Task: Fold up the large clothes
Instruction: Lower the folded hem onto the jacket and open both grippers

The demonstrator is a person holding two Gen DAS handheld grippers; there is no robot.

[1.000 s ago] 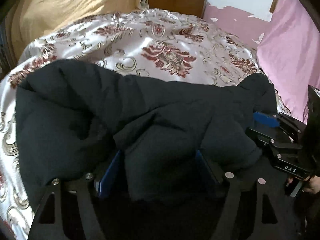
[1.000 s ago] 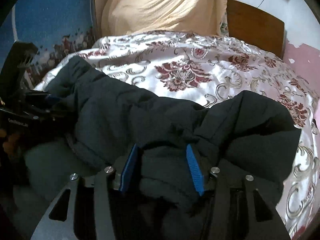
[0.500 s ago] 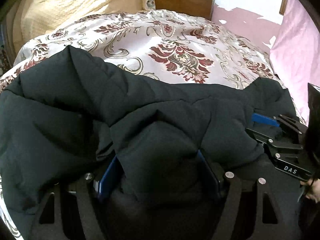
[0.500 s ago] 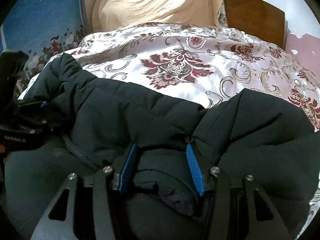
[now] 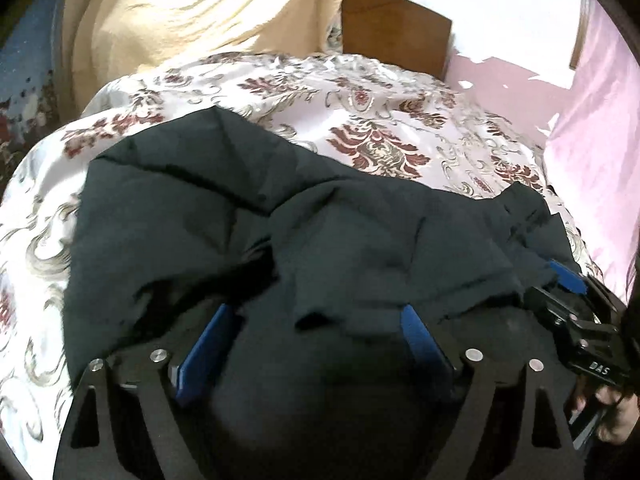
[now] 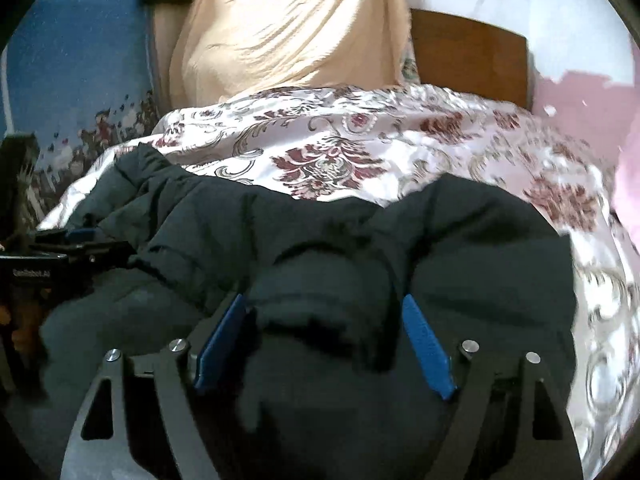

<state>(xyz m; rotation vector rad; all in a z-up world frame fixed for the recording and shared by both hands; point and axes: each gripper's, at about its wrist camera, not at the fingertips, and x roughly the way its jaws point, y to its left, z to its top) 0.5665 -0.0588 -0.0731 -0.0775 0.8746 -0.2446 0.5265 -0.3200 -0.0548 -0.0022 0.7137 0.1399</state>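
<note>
Both tools, left tool (image 5: 316, 344) and right tool (image 6: 326, 342), just opening, releasing folded black jacket (image 5: 360, 248) at lower frame; next, regrasping an edge.

Floral bedspread (image 5: 360, 120), wooden headboard (image 5: 396, 36) (draped yellow cloth (image 6: 288, 32) beside)

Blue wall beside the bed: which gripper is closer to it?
Left. The left gripper is at the jacket end beside the blue wall; the right gripper is farther along, toward the pink wall. Both jaws have just been opening, jacket fabric between them.
</note>
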